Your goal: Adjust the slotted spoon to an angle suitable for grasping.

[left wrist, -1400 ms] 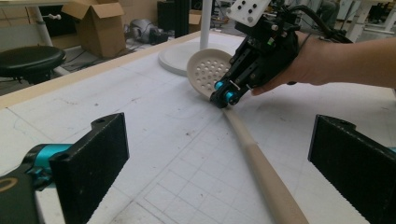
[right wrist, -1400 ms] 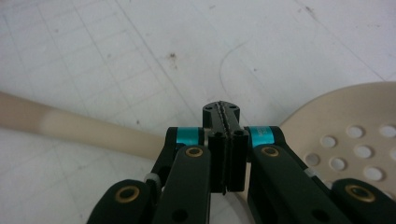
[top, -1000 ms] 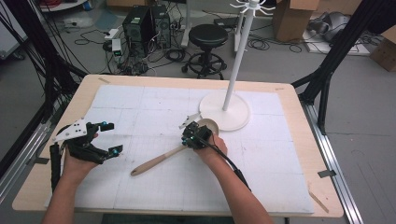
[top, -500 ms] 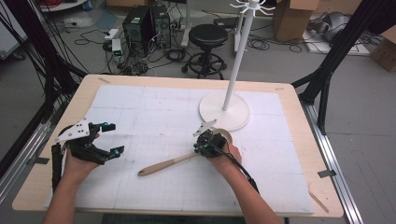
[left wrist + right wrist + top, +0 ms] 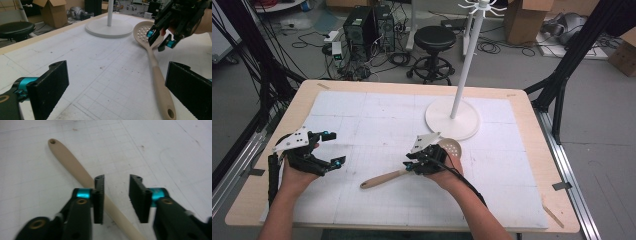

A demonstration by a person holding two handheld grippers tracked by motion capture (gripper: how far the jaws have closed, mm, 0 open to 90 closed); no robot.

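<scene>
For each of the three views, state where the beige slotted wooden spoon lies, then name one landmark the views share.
High view: beige slotted wooden spoon at table centre, bowl near the right gripper.
Left gripper view: right of centre, handle toward the camera, bowl far.
Right gripper view: handle running diagonally from upper left to beneath the open jaws.
Shared landmark: the hole at the handle's end.

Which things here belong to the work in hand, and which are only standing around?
In the job:
- slotted spoon
- right gripper, jaws open over its handle
- left gripper, open, waiting

Standing around:
- white stand
- stool
- cardboard boxes
</scene>
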